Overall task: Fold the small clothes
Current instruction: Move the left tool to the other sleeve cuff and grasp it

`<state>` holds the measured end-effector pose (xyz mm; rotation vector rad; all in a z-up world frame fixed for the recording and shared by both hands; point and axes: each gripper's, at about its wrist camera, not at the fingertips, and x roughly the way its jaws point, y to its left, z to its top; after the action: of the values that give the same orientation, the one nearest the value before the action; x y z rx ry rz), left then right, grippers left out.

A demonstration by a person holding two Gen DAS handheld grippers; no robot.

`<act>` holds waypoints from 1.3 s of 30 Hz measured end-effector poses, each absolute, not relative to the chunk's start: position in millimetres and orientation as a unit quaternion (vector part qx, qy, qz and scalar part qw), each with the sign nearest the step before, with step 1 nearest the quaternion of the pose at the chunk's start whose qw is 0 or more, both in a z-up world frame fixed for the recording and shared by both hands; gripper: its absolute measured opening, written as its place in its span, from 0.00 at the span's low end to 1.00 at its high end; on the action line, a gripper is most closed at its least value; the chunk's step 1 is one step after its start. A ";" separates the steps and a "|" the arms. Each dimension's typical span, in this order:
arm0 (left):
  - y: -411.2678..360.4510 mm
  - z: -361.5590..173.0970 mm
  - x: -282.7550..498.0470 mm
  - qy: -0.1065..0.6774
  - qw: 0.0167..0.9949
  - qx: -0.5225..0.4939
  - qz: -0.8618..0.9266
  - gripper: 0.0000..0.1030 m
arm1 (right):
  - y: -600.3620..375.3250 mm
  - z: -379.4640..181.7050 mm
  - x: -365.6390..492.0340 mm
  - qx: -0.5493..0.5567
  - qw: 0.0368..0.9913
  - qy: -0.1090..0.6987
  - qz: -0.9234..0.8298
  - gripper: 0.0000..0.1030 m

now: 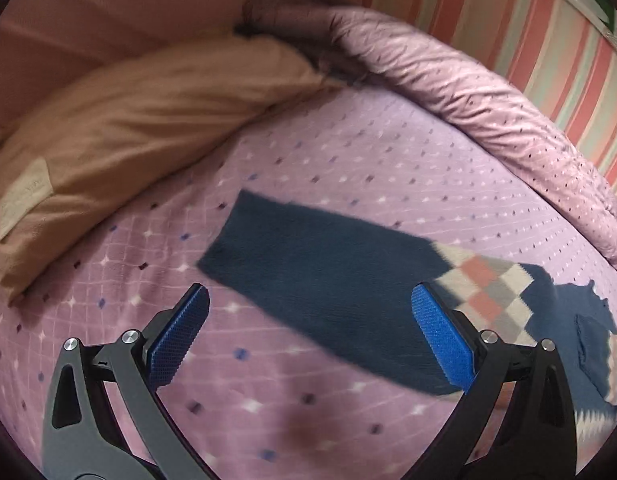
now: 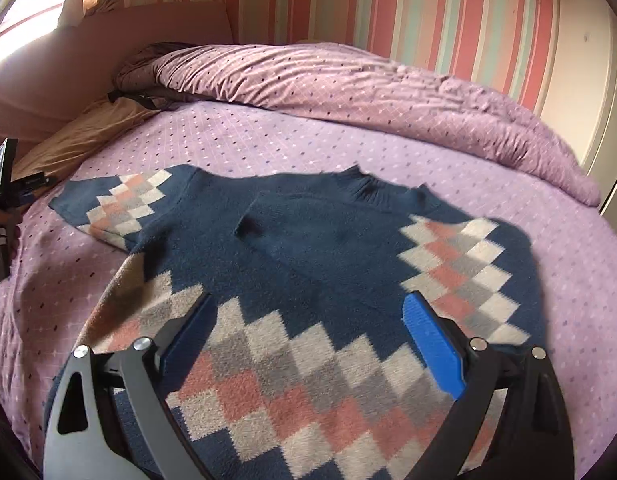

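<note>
Here's the navy sweater [image 2: 308, 248] with its pink, grey and white diamond pattern, spread flat on the purple bed [image 2: 268, 140], collar toward the rumpled duvet [image 2: 348, 76] along the striped wall [image 2: 428, 8]. The right gripper [image 2: 308, 348] hangs over the sweater's lower body, jaws spread wide and holding nothing, diamond band right between the blue pads. One sleeve lies folded across the chest. Over on the other side, the left gripper [image 1: 308, 344] is wide open too, empty, hovering just above the outstretched sleeve [image 1: 328, 280], whose cuff end points toward the tan pillow [image 1: 140, 132]; the sleeve runs diagonally between its fingers
</note>
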<state>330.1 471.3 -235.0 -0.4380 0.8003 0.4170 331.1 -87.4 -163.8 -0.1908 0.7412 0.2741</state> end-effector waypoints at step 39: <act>570.1 -286.7 369.3 0.492 0.789 -0.337 0.148 0.17 | -68.1 -157.3 324.5 -0.111 0.920 0.352 0.134 0.92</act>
<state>369.3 570.1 -286.7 -0.7248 1.0603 0.3198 324.5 -68.1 -157.3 -0.2291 0.7226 0.2758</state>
